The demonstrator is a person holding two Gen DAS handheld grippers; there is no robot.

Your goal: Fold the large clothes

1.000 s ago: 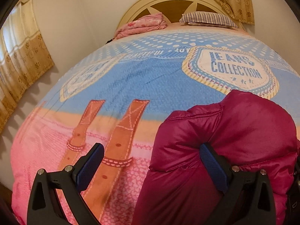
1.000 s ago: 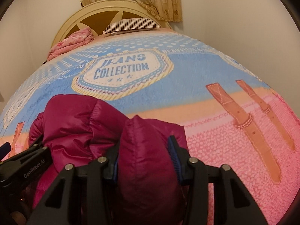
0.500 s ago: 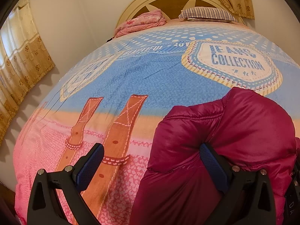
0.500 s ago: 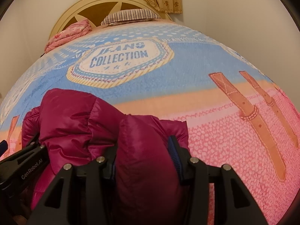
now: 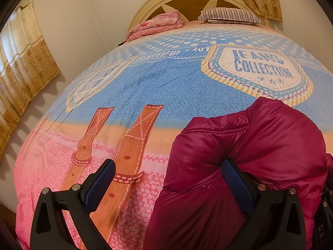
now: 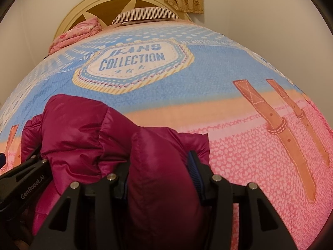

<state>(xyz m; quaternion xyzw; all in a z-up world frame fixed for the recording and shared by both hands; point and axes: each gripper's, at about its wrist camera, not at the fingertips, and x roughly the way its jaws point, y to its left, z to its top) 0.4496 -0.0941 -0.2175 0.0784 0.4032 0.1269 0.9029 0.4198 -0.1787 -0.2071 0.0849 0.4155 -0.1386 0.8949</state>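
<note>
Magenta puffer jacket (image 5: 249, 145) sits bunched at the near end of the bed, on the pink part of the printed bedspread (image 5: 166, 83); a puffy mound, not yet a flat fold.

Right gripper (image 6: 160, 175): jaws closed most of the way on a thick padded roll of the jacket — fabric bulges out above and below the pads, so the hold looks firm.

Left gripper (image 5: 166, 179): jaws wide apart, clamping nothing; its right finger (image 5: 235, 181) presses into the jacket's side, its left finger (image 5: 100, 179) hangs over bare bedspread.

Handling, my read: light, soft, no stiffness at all; shell is shiny and likely slick, filling springs back, so thin pinches will slip out and folds will try to reopen. Best taken at seams, hem or a sleeve edge where layers stack up — or a full thick bunch, as the right one has.

Striped pillow (image 6: 145, 14) and pink folded blanket (image 6: 79, 33) lie well apart by the headboard; no interference.
</note>
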